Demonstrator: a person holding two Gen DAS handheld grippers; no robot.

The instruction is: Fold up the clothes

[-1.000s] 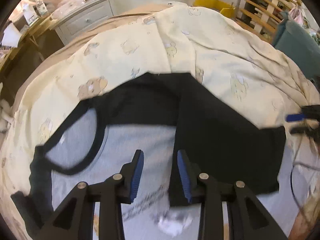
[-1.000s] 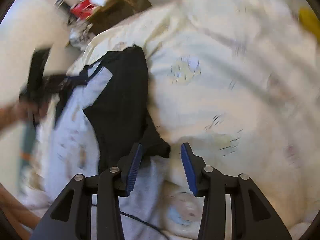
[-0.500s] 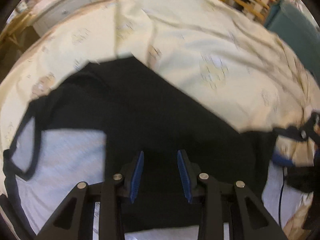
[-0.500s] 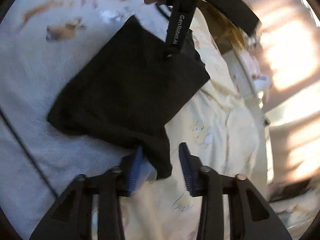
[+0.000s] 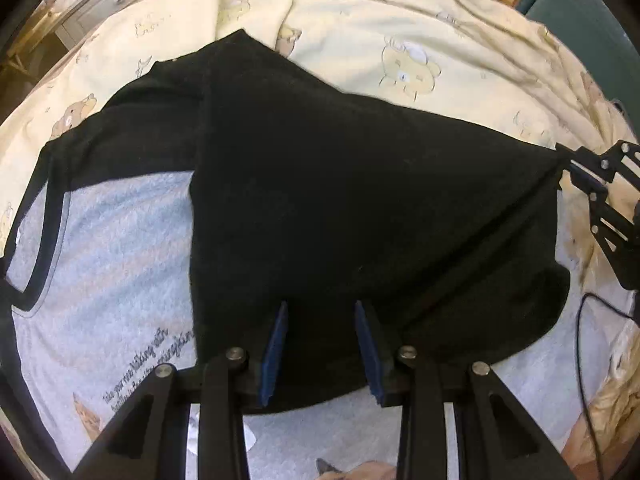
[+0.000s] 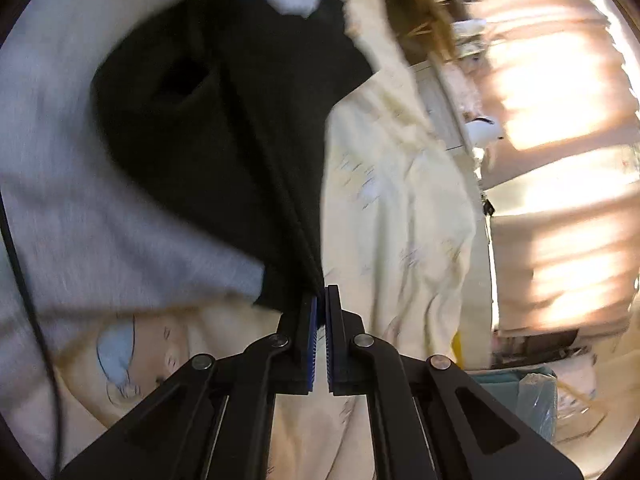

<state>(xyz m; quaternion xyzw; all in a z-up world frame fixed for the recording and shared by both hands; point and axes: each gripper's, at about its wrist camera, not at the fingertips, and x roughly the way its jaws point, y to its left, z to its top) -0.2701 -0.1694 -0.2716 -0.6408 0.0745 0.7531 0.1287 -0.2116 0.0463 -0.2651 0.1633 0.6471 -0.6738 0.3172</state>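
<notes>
Left gripper (image 5: 320,344), at the frame's lower centre, points straight down with jaws partly apart. Right gripper (image 6: 321,320), lower centre, angles downward, jaws pinched together.

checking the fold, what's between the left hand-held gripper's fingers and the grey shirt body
In the left wrist view, the folded-over black sleeve covers the grey shirt body beneath the left hand-held gripper.

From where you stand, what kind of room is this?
Most likely a bedroom in a home. The shirt lies on a bed covered by a pale yellow bear-print sheet, a white drawer unit stands beyond it, and sunlit curtains hang alongside.
</notes>
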